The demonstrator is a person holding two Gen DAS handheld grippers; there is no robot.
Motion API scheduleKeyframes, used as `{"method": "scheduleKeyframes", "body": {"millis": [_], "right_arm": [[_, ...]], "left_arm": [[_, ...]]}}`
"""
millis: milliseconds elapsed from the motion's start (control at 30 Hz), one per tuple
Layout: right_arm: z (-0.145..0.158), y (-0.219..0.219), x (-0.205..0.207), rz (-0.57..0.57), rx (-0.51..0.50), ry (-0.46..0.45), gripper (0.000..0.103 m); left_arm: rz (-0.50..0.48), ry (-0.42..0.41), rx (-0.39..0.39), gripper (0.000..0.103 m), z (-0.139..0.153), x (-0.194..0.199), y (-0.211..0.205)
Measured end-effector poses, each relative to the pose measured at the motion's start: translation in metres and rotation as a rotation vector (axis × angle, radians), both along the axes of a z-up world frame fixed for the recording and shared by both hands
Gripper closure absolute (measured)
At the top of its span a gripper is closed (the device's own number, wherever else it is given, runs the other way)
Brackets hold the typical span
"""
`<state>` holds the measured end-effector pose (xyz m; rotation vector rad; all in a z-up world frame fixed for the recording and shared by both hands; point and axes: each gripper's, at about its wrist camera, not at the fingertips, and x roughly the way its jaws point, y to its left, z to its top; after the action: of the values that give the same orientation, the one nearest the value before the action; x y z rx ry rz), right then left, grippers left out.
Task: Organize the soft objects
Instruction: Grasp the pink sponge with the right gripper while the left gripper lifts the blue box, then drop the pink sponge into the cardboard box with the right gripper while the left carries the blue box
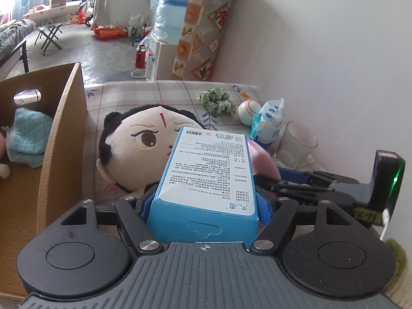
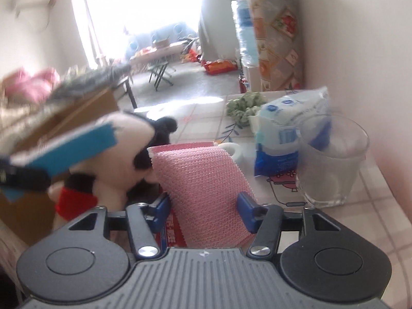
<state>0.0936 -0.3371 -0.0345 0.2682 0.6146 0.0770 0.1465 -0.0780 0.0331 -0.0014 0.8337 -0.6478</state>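
My left gripper (image 1: pixel 206 199) is shut on a blue and white carton (image 1: pixel 208 170) printed with small text, held above the table. Behind the carton lies a plush doll (image 1: pixel 139 141) with a pale face and black hair, next to an open cardboard box (image 1: pixel 64 128). A teal cloth (image 1: pixel 28 139) lies inside that box. My right gripper (image 2: pixel 203 203) is shut on a pink mesh sponge (image 2: pixel 203 180), its blue pads against both sides. The right wrist view also shows the doll (image 2: pixel 123 154) and, blurred at the left, the carton (image 2: pixel 77 149).
On the checked tablecloth (image 1: pixel 154 95) sit a green scrunchie (image 1: pixel 216 100), a baseball (image 1: pixel 248 112), a pack of wipes (image 1: pixel 267 121) and an empty glass (image 1: pixel 296 144) close to the wall. The glass (image 2: pixel 332 159) stands just right of my right gripper.
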Motion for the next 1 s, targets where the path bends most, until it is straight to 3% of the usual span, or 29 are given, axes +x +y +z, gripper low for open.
{"method": "scheduleKeyframes", "body": {"millis": [200, 567, 800, 1000], "right_arm": [[0.014, -0.014, -0.014, -0.072, 0.05, -0.047, 0.064], [0.063, -0.011, -0.055, -0.13, 0.06, -0.155, 0.068], [0.134, 0.026, -0.053, 0.049, 0.12, -0.303, 0.068], [0.184, 0.09, 0.008, 0.298, 0.221, -0.331, 0.068]], "left_arm": [[0.031, -0.033, -0.066, 0.03, 0.005, -0.009, 0.018], [0.164, -0.119, -0.137, 0.03, 0.054, -0.032, 0.081], [0.318, -0.184, -0.113, 0.03, 0.101, -0.022, 0.139], [0.402, -0.176, -0.089, 0.03, 0.114, 0.018, 0.168]]}}
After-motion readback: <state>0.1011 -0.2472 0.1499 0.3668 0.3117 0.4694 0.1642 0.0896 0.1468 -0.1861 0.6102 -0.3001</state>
